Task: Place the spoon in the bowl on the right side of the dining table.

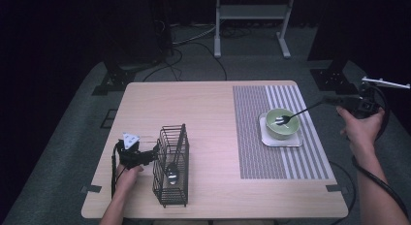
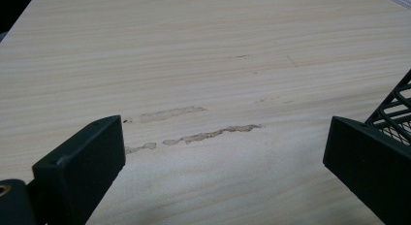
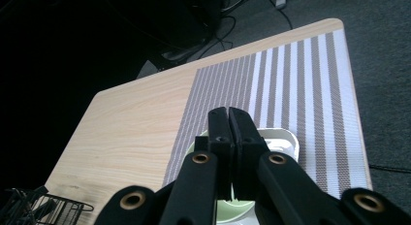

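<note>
Right gripper (image 1: 339,101) off the desk's (image 1: 203,108) right edge, clamped on fork (image 1: 295,113) reaching into green bowl (image 1: 283,125); left gripper (image 1: 148,154) spread wide beside wire basket (image 1: 172,169) near front-left corner.

Legible text, labels, brands, numbers, signs: none readable on any surface from where I stand.

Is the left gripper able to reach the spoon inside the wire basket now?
Probably yes: the open left gripper sits beside the wire basket, and the spoon lies under its open top.
</note>
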`<state>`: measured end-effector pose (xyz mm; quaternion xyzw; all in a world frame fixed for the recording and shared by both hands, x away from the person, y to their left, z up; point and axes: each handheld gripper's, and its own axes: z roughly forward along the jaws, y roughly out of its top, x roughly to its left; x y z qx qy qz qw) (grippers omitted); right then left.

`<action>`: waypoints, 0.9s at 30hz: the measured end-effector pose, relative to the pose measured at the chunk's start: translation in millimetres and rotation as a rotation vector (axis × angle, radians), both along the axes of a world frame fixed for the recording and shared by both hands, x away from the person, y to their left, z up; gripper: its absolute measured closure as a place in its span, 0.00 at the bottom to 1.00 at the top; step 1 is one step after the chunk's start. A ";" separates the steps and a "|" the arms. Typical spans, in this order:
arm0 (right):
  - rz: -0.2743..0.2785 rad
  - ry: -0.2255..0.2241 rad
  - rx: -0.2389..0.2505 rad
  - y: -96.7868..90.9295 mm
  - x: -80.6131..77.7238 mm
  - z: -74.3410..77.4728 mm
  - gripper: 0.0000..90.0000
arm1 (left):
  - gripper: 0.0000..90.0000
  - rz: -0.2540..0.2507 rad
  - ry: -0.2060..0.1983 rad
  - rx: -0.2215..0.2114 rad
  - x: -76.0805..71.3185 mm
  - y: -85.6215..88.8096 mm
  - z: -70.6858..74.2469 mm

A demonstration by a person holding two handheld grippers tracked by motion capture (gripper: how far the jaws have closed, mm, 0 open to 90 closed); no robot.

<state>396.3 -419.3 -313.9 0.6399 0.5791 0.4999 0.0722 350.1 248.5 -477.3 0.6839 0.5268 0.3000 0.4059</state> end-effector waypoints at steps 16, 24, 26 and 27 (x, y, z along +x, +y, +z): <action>-0.029 0.006 -0.011 -8.5 0.6 -5.2 0.98 | 0.00 0.000 0.002 0.004 0.0 -0.1 0.1; -0.048 0.018 -0.006 -10.8 3.6 -10.4 0.98 | 0.00 0.000 0.001 0.003 0.0 -0.2 0.1; -0.049 0.016 -0.003 -11.3 4.2 -12.4 0.98 | 0.00 0.001 0.002 0.003 0.0 0.0 0.1; -0.049 0.019 -0.004 -11.3 4.5 -13.3 0.98 | 0.00 0.000 0.002 0.003 0.0 0.0 0.1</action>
